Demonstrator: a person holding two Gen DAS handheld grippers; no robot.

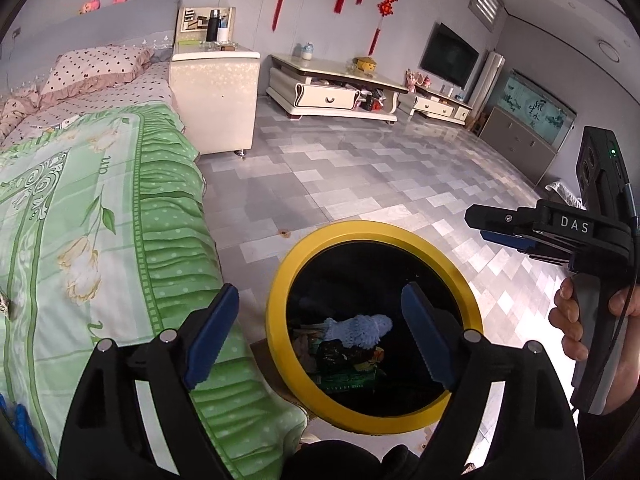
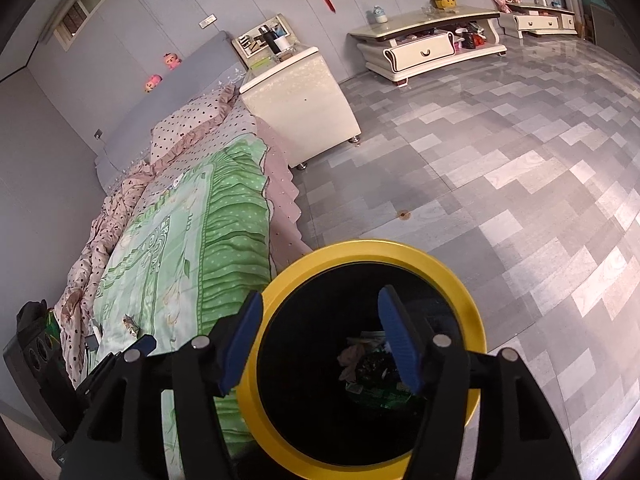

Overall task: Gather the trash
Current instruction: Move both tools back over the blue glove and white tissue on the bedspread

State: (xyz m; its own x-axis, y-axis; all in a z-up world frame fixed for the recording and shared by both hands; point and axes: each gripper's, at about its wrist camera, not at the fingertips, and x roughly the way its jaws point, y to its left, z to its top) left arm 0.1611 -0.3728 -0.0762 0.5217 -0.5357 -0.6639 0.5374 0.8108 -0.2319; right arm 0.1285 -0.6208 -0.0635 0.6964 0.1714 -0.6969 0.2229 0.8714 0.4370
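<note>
A round trash bin with a yellow rim (image 1: 280, 280) (image 2: 472, 304) stands on the floor beside the bed. Inside it lie a light blue fuzzy item (image 1: 356, 330), a dark wrapper (image 1: 340, 354) and green packaging (image 1: 352, 380) (image 2: 380, 394). My left gripper (image 1: 320, 336) is open and empty above the bin's left side. My right gripper (image 2: 320, 340) is open and empty over the bin mouth; it also shows in the left wrist view (image 1: 496, 228), off to the right. A small crumpled scrap (image 2: 130, 325) lies on the green bedspread.
The bed with a green floral bedspread (image 1: 100, 220) (image 2: 180, 248) lies left of the bin. A cream nightstand (image 1: 216, 96) (image 2: 304, 108) stands by the bed's head. A low TV cabinet (image 1: 332, 88) (image 2: 424, 44) lines the far wall. Grey tiled floor (image 1: 380, 168) spreads to the right.
</note>
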